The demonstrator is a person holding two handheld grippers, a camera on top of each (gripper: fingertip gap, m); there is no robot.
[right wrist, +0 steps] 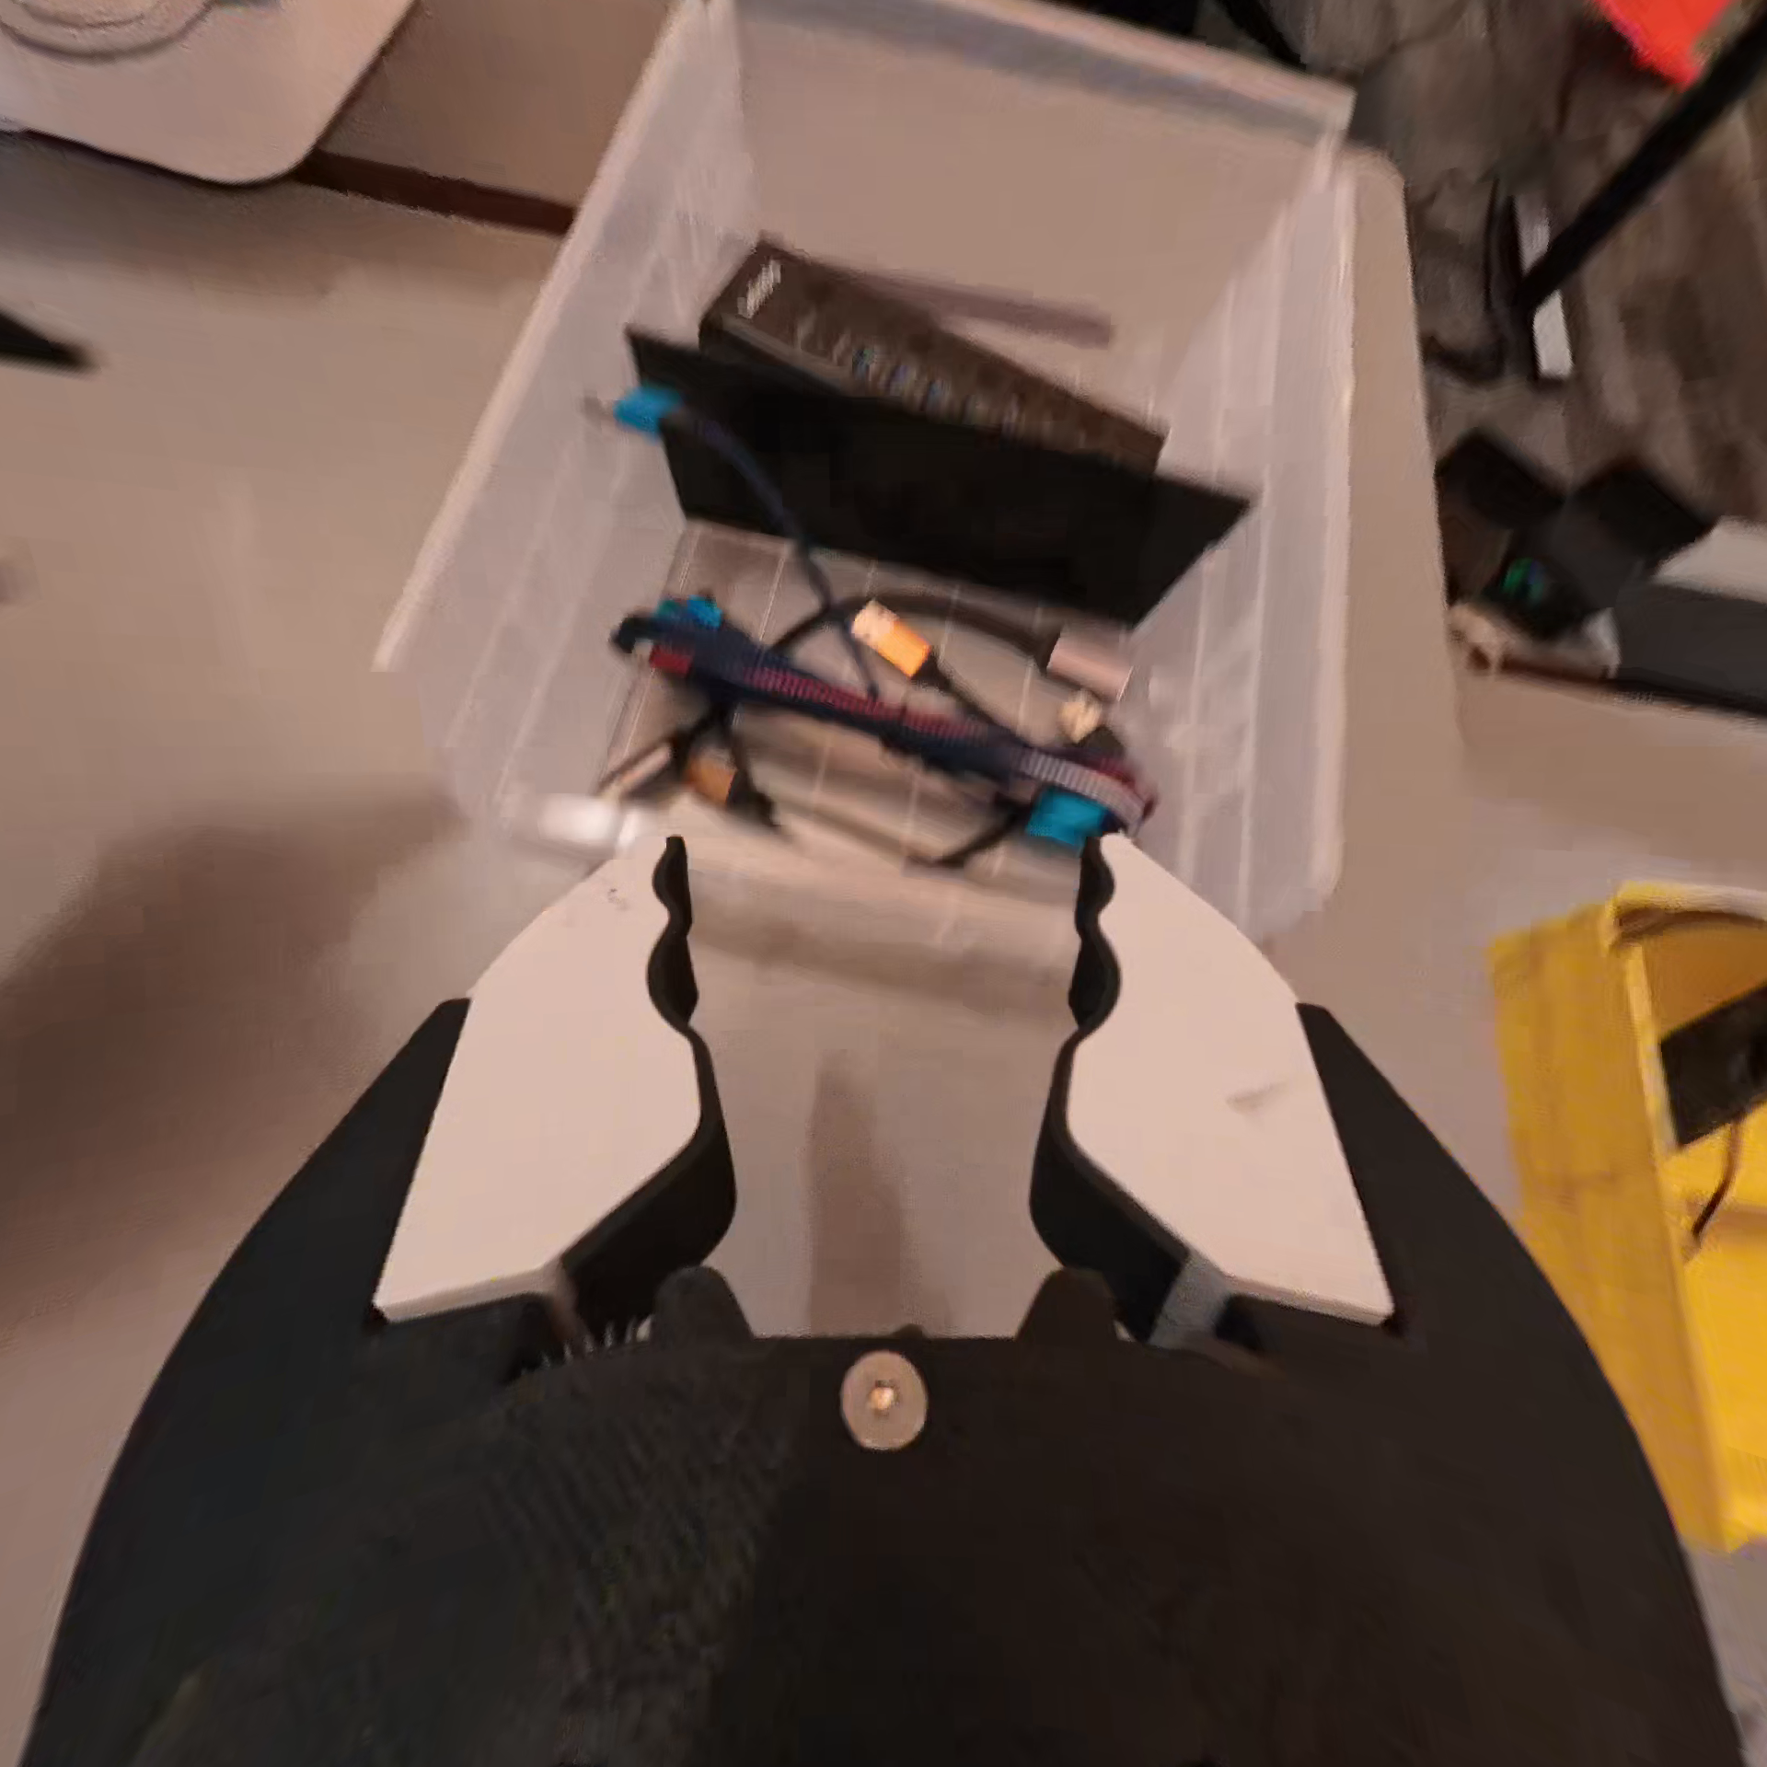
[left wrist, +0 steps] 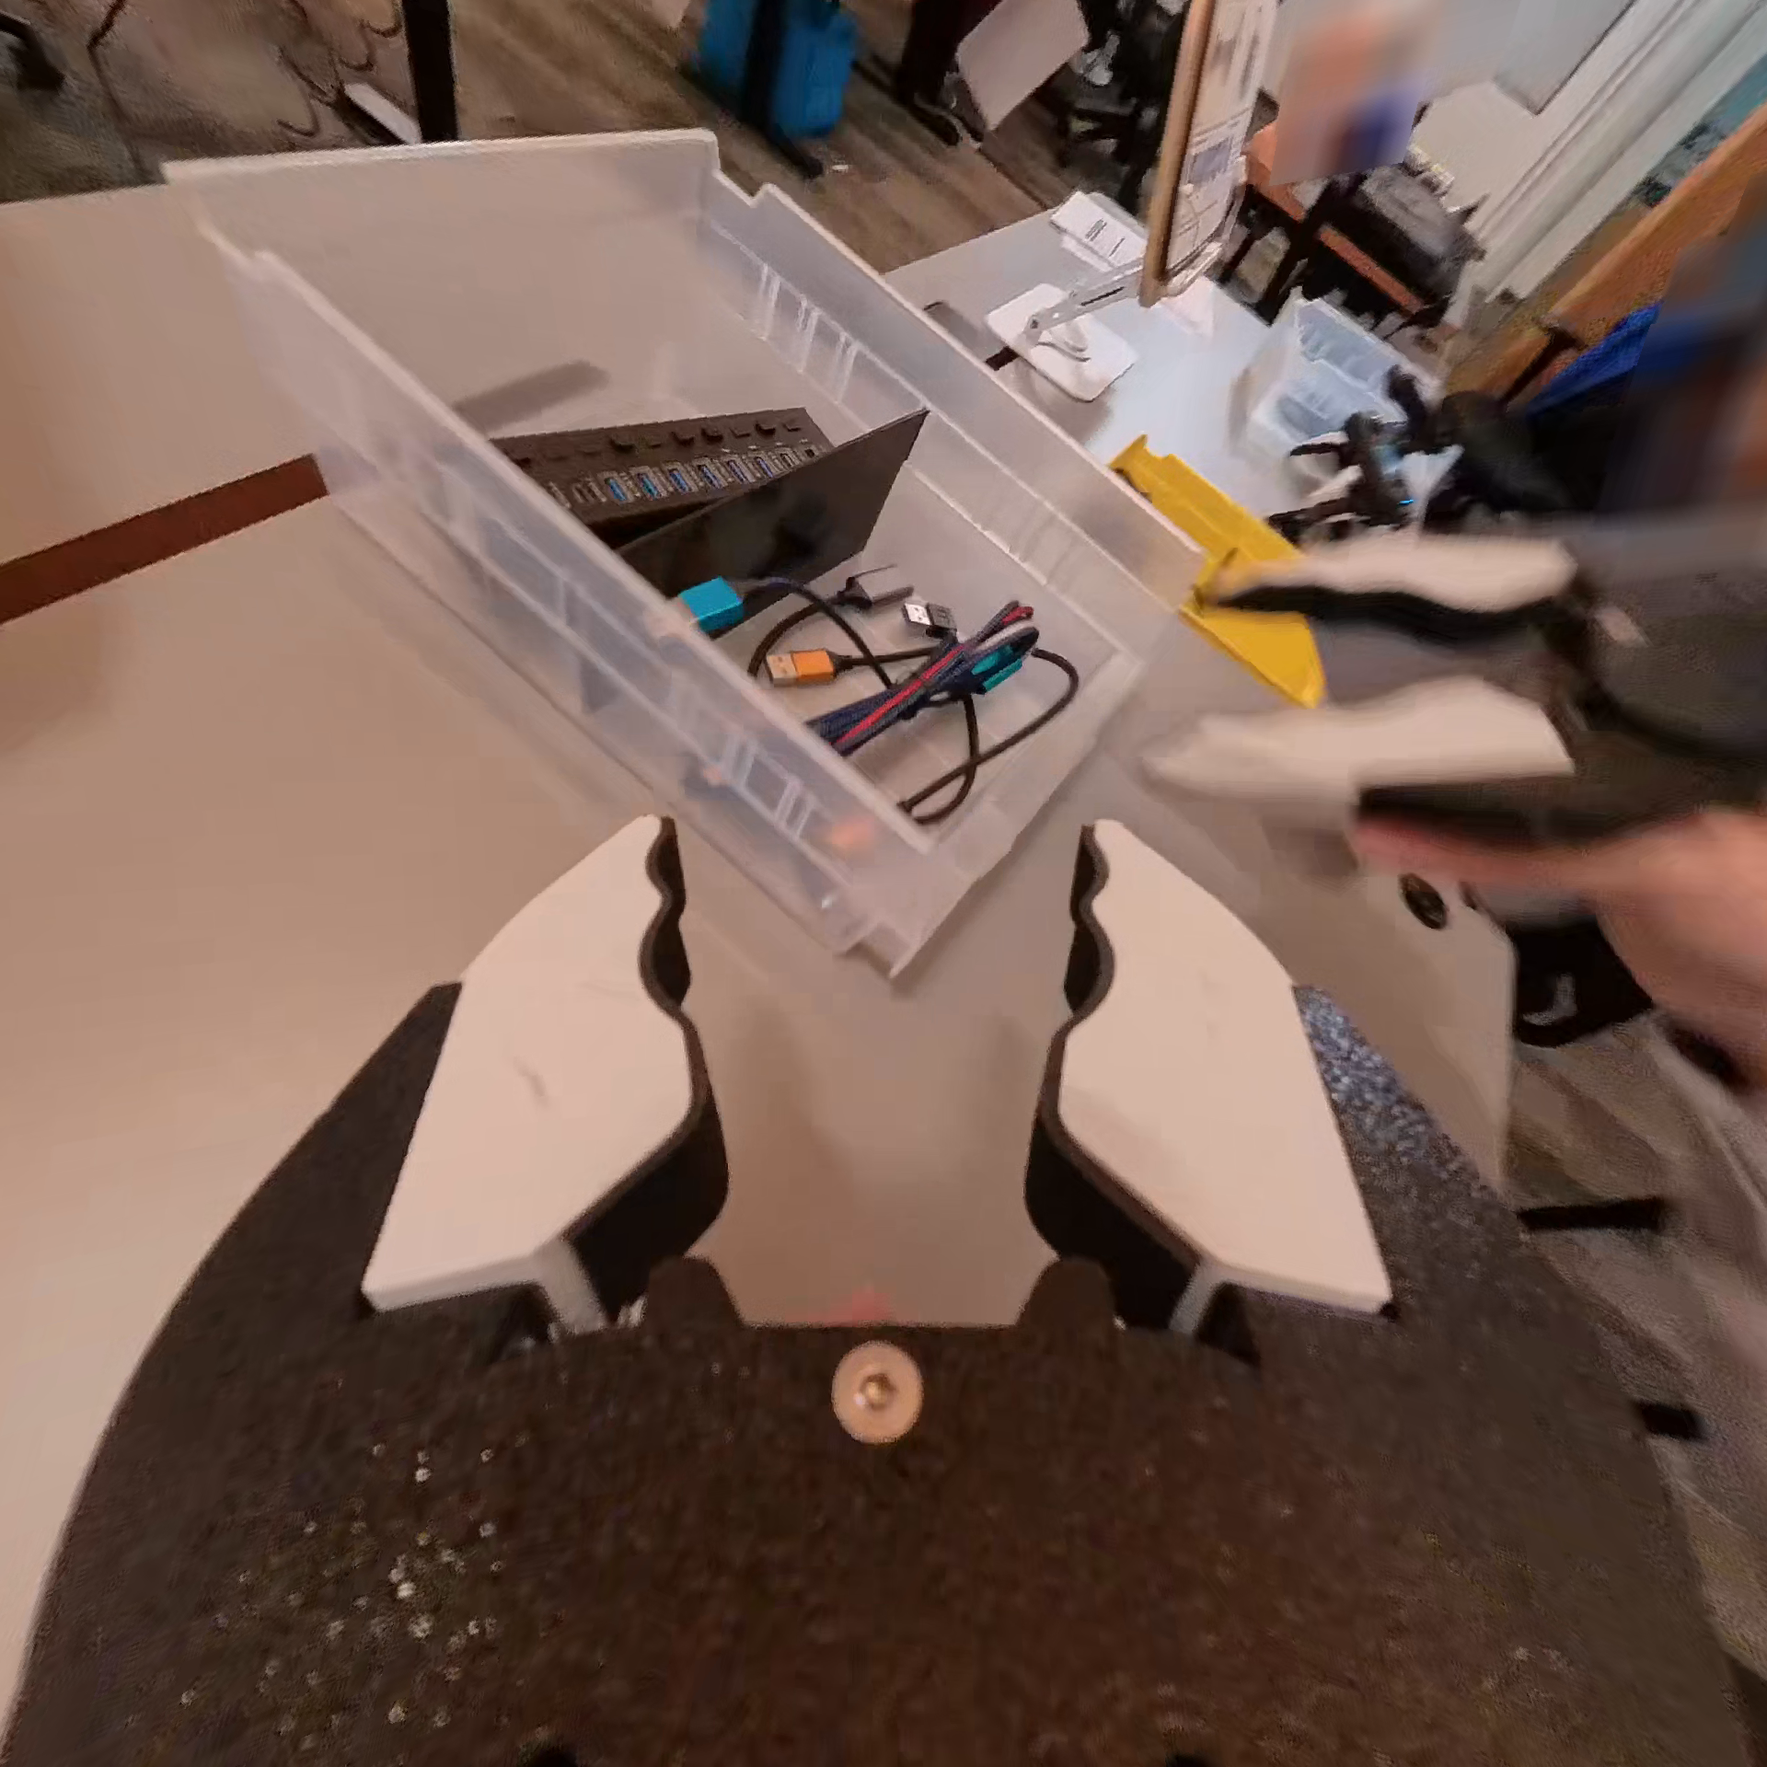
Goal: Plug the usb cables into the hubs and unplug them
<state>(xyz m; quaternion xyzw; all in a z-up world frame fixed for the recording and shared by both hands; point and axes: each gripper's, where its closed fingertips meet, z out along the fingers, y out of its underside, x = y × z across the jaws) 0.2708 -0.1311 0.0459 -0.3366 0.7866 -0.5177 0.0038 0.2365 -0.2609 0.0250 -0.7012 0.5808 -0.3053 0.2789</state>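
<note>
One clear plastic bin sits just ahead of the left claw. In it lie two black hubs, one leaning on the other, at the end far from the claw. Nearer the claw is a tangle of USB cables; the exact number cannot be told. Plugs showing: two teal, two orange, three grey or silver. One yellow bin stands right of the claw.

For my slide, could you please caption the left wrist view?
Open left gripper facing a clear bin holding a black USB hub and loose cables.
</note>
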